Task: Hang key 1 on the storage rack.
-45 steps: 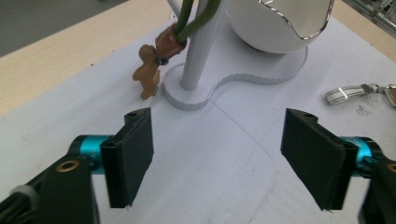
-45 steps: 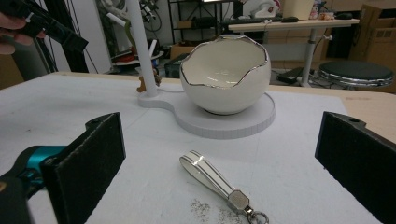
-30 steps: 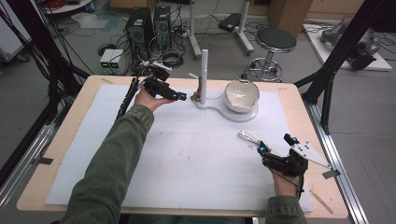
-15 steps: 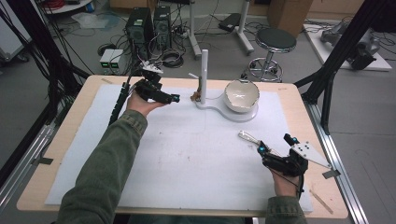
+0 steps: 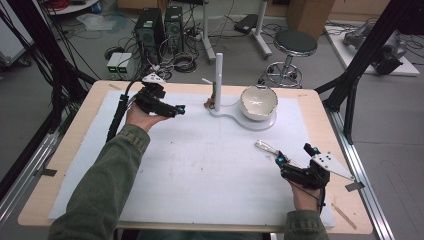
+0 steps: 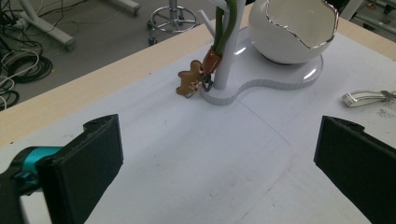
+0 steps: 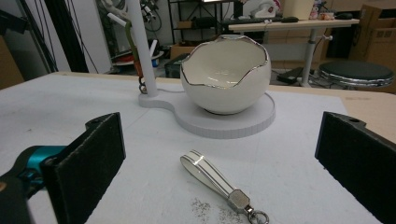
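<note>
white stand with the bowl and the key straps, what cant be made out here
- Peg top: the green strap on the white stand runs off the top edge of the left gripper view, so how it hangs is unseen.
- Gingerbread charm: too small in the high view to make out.
- White strap: its key ring is cut by the bottom edge of the right gripper view.
- Bowl: the engraving inside is too faint to read.

In the left gripper view the top edge cuts off the white post and the green strap hanging on it. In the right gripper view the bottom edge clips the key strap's ring. The gingerbread charm is too small in the high view to make out.
</note>
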`<move>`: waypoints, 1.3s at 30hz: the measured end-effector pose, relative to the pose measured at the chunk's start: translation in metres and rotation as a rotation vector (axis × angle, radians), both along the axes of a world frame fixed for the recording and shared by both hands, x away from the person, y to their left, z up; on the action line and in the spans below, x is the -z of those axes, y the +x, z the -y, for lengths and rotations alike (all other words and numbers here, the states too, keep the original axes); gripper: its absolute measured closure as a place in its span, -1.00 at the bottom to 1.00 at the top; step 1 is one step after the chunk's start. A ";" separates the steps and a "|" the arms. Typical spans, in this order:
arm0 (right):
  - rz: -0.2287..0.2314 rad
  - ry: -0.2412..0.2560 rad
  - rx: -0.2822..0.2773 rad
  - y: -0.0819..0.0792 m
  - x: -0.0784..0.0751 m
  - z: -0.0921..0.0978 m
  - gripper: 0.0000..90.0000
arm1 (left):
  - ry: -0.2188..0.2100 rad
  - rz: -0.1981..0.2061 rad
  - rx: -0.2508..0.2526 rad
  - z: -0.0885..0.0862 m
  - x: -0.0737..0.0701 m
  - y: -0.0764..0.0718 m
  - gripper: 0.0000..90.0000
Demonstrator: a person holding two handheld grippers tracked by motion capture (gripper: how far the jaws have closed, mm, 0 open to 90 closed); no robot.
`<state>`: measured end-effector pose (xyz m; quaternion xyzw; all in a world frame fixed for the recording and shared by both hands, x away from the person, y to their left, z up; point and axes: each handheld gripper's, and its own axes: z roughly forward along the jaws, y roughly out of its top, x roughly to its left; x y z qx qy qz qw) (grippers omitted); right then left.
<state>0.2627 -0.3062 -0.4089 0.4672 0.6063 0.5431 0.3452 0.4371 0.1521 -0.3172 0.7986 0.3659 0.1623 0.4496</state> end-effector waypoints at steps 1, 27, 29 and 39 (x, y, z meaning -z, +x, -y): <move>-0.001 -0.001 -0.001 0.000 0.000 0.000 -0.99 | 0.000 -0.001 0.001 -0.001 0.000 -0.001 -0.96; 0.000 -0.003 -0.004 -0.001 0.000 0.001 -0.99 | -0.023 0.023 -0.009 -0.029 0.018 -0.038 -0.96; 0.001 -0.002 -0.003 -0.001 0.000 0.001 -0.99 | -0.029 0.034 -0.012 -0.032 0.018 -0.043 -0.96; -0.003 -0.002 -0.006 -0.001 0.000 0.000 -0.99 | -0.052 0.098 -0.020 -0.042 0.012 -0.067 -0.96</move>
